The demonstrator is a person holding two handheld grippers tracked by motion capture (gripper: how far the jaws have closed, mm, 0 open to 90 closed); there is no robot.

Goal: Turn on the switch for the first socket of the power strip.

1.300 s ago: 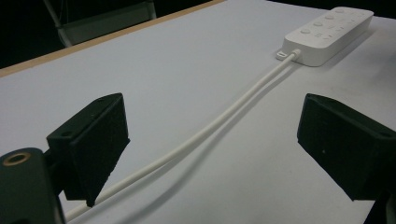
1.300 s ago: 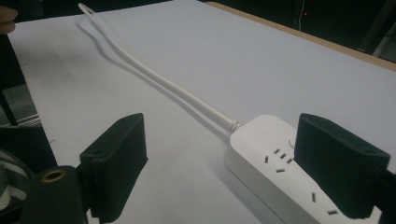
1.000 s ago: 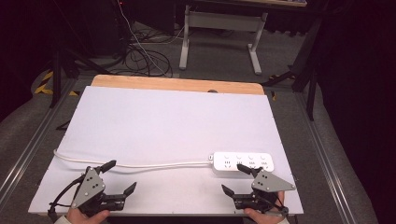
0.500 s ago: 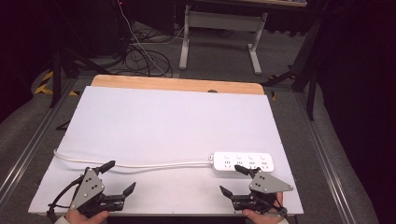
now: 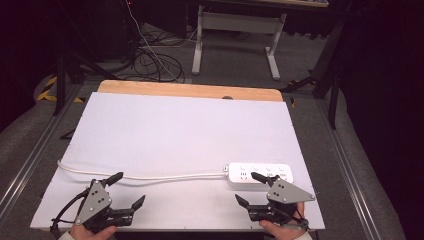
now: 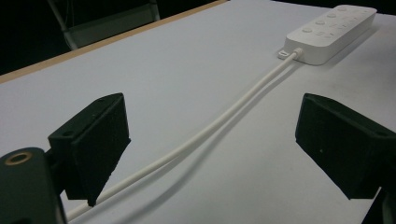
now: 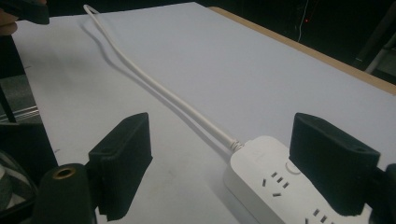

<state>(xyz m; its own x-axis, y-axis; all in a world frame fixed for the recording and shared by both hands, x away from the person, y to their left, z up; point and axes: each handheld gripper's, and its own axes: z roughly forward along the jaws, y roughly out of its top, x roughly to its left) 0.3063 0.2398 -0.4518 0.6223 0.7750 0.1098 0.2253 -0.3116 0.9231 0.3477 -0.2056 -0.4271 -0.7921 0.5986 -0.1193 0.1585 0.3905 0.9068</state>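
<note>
A white power strip [image 5: 260,173] lies flat near the right front of the white tabletop [image 5: 185,130]. Its white cable [image 5: 150,176] runs left across the table to a bend near the left edge. My left gripper [image 5: 131,187] is held at the front left, open, just short of the cable. In the left gripper view the cable [image 6: 210,130] passes on the table between my open jaws toward the strip [image 6: 331,30]. My right gripper [image 5: 245,186] is open at the front right, its far jaw over the strip's near edge. In the right gripper view the strip's cable end [image 7: 275,182] lies between the jaws, untouched.
A wooden strip [image 5: 190,90] borders the table's far edge. Metal rails [image 5: 30,160] run along both sides. Behind the table stand a desk frame [image 5: 235,30] and loose floor cables [image 5: 155,60]. Both hands sit at the table's front edge.
</note>
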